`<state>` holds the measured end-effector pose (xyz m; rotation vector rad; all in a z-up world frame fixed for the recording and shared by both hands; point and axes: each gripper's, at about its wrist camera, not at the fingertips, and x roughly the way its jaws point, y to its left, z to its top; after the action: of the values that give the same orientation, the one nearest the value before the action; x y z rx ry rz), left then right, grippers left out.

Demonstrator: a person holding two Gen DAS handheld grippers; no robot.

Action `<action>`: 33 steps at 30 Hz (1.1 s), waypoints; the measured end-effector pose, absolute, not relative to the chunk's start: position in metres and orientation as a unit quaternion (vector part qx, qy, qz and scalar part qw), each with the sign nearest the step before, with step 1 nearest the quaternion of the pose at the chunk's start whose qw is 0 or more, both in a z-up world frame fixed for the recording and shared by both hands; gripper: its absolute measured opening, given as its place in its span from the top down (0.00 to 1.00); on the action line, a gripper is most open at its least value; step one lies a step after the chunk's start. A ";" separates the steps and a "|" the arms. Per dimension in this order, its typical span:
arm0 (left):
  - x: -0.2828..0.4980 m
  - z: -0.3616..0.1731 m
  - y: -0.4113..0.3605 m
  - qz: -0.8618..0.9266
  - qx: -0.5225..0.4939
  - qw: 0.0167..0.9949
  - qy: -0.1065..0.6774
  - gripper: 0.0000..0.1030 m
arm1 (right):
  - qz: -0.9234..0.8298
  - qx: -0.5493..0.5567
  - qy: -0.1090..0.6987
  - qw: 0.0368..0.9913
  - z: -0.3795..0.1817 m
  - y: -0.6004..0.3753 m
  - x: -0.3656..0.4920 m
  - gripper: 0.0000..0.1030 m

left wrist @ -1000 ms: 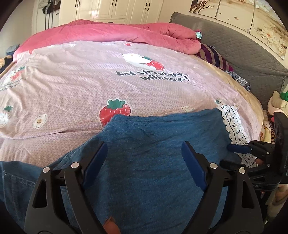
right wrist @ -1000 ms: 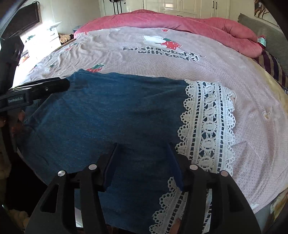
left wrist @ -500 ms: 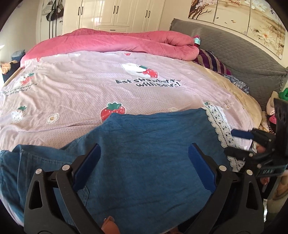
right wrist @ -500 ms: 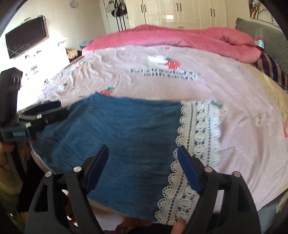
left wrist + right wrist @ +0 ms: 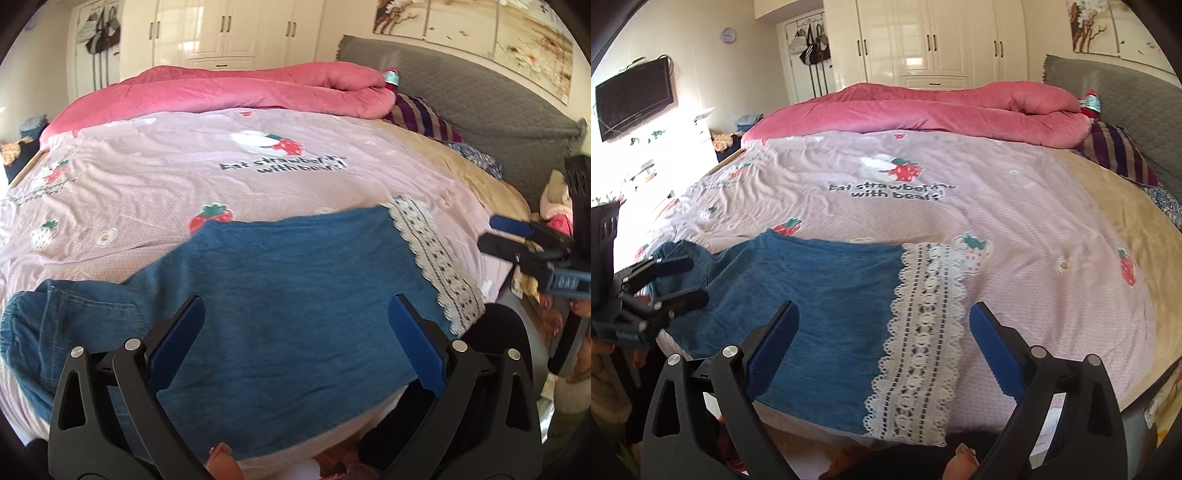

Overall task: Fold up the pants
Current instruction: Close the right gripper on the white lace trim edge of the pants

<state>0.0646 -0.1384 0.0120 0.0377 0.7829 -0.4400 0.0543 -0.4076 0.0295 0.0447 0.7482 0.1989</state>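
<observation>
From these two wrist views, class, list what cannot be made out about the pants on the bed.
- Near edge of the pants: left wrist view, hidden behind the open left gripper.
- Waistband end: right wrist view, partly covered by the left gripper.
- Lace hem: lower end runs over the bed's edge.
- Layers folded under the denim: not visible in either view.

The bed (image 5: 1126, 236) is carrying a pink strawberry-print sheet (image 5: 1015, 221) spread across its top. Blue denim pants (image 5: 295, 295) with a white lace hem (image 5: 923, 332) are lying flat at the near edge, draping slightly over it. A rolled pink quilt (image 5: 942, 107) is resting along the far side, and a striped pillow (image 5: 1119, 155) is lying by the grey headboard (image 5: 480, 99).
</observation>
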 end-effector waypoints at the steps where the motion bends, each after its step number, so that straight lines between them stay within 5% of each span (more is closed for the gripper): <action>1: 0.062 0.011 -0.142 -0.218 0.021 0.899 0.379 0.09 | 0.095 0.025 0.365 0.926 0.030 -0.411 0.054 0.09; 33: 0.026 -0.043 -0.266 -0.342 0.122 0.845 0.393 0.09 | 0.163 0.109 0.483 0.853 -0.042 -0.443 0.180 0.08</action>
<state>0.0259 -0.2663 -0.0430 0.2581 0.8290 -0.7216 0.1802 -0.4426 -0.0422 0.2302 1.0159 0.3434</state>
